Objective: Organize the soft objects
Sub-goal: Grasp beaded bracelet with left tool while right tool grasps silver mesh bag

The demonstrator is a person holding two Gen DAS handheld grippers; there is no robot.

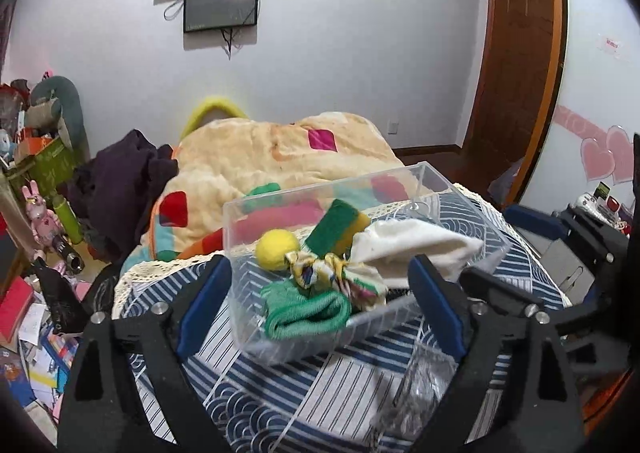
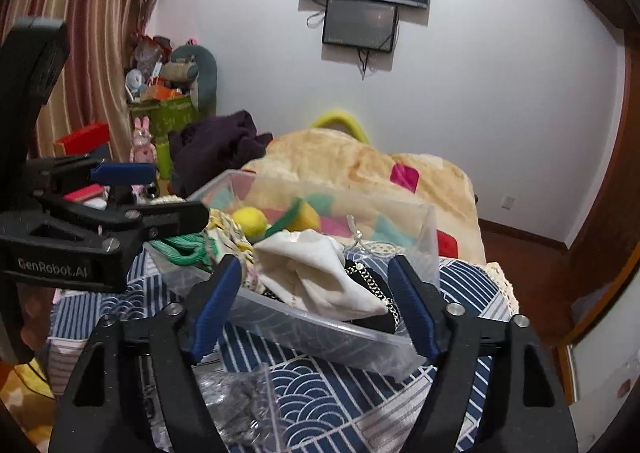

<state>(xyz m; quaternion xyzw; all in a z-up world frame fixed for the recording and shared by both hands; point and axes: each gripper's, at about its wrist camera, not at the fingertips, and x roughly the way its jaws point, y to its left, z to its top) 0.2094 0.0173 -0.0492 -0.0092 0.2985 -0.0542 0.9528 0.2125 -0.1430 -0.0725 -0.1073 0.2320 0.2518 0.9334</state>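
A clear plastic box [image 1: 248, 237] [image 2: 320, 327] sits on a blue patterned cloth. It holds a yellow ball [image 1: 277, 247] [image 2: 250, 221], a green-and-yellow sponge [image 1: 334, 227] [image 2: 306, 215], a white cloth [image 1: 416, 243] [image 2: 320, 273], a patterned bow [image 1: 320, 271], a green knit piece [image 1: 306, 313] [image 2: 184, 247] and a black patterned item [image 2: 366, 281]. My left gripper [image 1: 320, 305] is open, its fingers either side of the box's near end. My right gripper [image 2: 316, 303] is open and empty, its fingers astride the box's near corner.
The blue patterned cloth [image 1: 280, 393] [image 2: 340, 393] covers the surface. A clear plastic bag [image 1: 420, 385] [image 2: 244, 405] lies in front of the box. A plush blanket [image 1: 260, 157] lies behind. Toys and clutter [image 1: 36, 189] fill the left. A wooden door [image 1: 516, 65] is at right.
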